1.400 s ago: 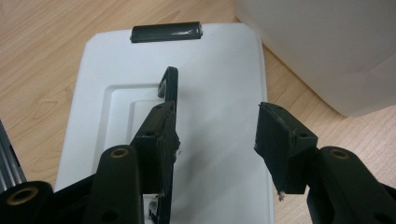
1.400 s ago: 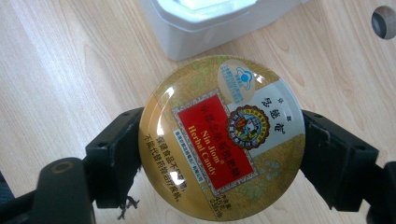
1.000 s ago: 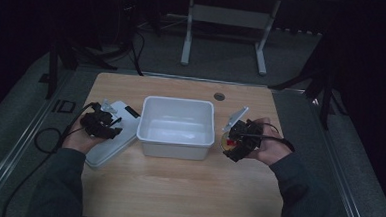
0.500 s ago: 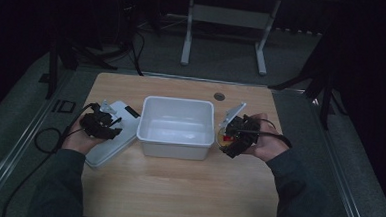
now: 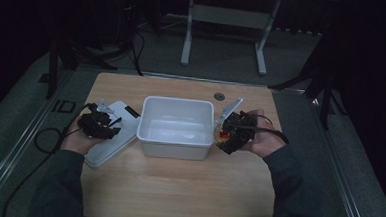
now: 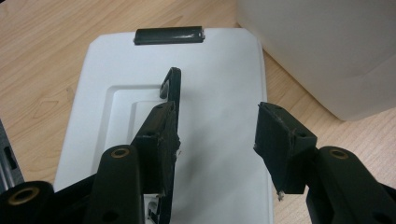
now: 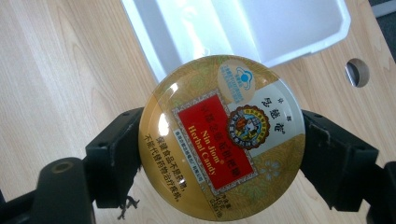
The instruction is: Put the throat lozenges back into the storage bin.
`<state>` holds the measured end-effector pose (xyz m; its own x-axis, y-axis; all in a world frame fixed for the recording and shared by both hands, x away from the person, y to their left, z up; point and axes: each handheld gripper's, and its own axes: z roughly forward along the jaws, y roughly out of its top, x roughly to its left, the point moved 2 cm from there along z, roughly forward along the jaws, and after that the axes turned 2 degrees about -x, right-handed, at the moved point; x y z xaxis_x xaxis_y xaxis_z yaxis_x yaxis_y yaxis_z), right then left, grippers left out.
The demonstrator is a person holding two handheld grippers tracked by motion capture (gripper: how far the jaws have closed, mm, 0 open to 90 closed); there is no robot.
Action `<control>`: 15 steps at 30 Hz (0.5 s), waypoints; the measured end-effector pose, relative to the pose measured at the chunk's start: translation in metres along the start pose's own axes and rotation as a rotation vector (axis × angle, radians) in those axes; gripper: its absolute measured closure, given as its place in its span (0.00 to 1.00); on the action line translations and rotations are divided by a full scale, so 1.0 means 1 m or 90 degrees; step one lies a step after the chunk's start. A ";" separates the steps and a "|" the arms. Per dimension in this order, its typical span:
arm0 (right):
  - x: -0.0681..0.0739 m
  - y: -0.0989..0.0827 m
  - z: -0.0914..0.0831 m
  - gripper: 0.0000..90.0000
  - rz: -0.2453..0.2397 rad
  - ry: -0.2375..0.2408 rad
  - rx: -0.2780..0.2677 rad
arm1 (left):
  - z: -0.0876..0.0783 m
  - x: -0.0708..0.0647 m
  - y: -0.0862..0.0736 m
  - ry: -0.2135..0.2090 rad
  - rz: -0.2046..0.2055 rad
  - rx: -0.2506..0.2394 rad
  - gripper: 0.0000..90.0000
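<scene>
A round gold candy tin (image 7: 222,140) with a red label is clamped between the jaws of my right gripper (image 7: 222,154). In the high view the tin (image 5: 222,134) is held beside the right wall of the white plastic bin (image 5: 152,126), with the right gripper (image 5: 229,135) around it. My left gripper (image 5: 111,128) hovers over the white lid (image 5: 128,116) lying left of the bin. In the left gripper view its jaws stand apart above the lid (image 6: 219,93) with nothing between them, my left gripper (image 6: 217,135) open. The lid carries a black latch (image 6: 169,35) at its far edge.
The bin (image 6: 322,46) stands at the middle of a light wooden table (image 5: 177,188). A round cable hole (image 5: 219,96) is in the tabletop behind the bin. A black cable (image 5: 39,140) trails off the left edge. Metal stand legs (image 5: 225,20) rise behind the table.
My right gripper has moved left with the tin, from off to the bin's right to right against its right wall. The left gripper has stayed over the lid.
</scene>
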<state>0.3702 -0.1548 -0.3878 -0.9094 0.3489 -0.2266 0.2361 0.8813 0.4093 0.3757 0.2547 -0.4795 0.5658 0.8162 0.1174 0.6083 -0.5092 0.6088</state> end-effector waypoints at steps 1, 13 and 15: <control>0.000 0.003 0.000 0.22 0.000 0.003 -0.002 | 0.000 0.000 0.000 0.000 0.000 0.001 0.54; -0.001 0.018 0.005 0.22 -0.011 0.014 0.005 | 0.000 0.000 0.000 -0.001 0.002 0.002 0.54; -0.001 0.019 0.005 0.22 -0.010 0.015 0.003 | 0.000 -0.001 0.000 -0.002 0.002 0.002 0.54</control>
<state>0.3771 -0.1369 -0.3845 -0.9212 0.3266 -0.2117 0.2229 0.8886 0.4009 0.3753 0.2543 -0.4791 0.5690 0.8139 0.1175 0.6078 -0.5125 0.6065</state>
